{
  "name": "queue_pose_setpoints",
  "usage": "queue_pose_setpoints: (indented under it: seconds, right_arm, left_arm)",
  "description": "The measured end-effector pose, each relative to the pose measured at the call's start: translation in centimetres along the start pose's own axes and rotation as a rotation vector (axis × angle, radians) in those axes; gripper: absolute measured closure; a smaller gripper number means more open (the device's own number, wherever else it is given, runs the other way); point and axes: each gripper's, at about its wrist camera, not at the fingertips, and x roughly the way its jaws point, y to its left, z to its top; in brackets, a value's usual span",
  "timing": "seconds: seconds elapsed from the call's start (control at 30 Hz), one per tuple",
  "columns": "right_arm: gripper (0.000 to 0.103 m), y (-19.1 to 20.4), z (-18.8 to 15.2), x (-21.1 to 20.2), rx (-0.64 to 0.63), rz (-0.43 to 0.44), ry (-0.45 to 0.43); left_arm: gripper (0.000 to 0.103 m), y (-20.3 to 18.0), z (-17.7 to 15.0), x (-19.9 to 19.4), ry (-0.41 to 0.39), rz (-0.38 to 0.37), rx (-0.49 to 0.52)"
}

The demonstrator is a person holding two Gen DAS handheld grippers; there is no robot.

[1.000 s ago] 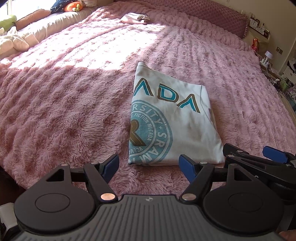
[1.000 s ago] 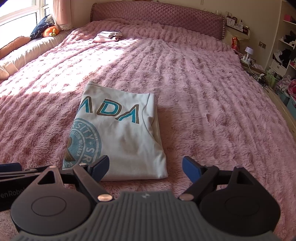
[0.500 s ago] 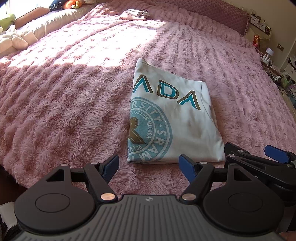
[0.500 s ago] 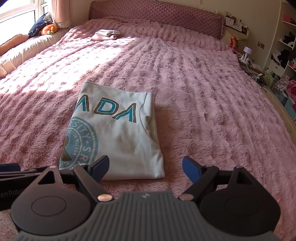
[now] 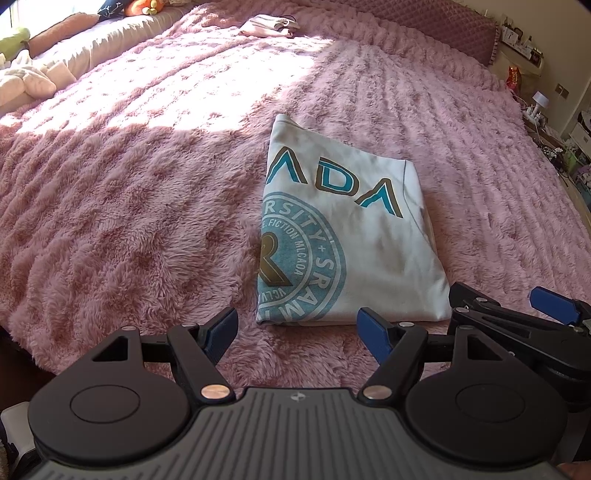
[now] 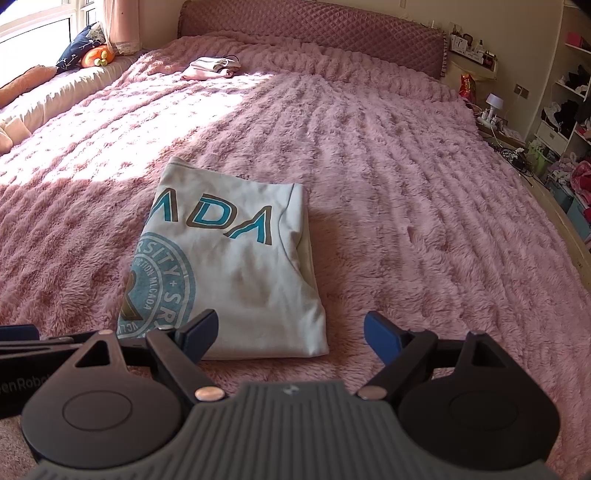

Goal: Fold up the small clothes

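A folded white T-shirt with teal lettering and a round teal print lies flat on the pink fluffy bedspread; it also shows in the right wrist view. My left gripper is open and empty, just short of the shirt's near edge. My right gripper is open and empty, near the shirt's near right corner. The right gripper's fingers show at the right of the left wrist view.
A small pile of folded pale clothes lies far back on the bed. Pillows and soft toys line the window side. A padded headboard stands behind. Shelves and clutter stand off the bed's right edge.
Both grippers have drawn back and risen slightly, so the shirt sits a little farther ahead. Both stay open. The shirt has not moved.
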Motion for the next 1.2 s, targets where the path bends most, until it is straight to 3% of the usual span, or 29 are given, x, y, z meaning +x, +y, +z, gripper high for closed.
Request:
queue_pose_setpoints:
  seconds: [1.2]
  right_arm:
    - [0.021,0.06,0.05,-0.66,0.002,-0.015,0.007]
  left_arm:
    - [0.017,-0.4,0.18,-0.77,0.005,0.016,0.037]
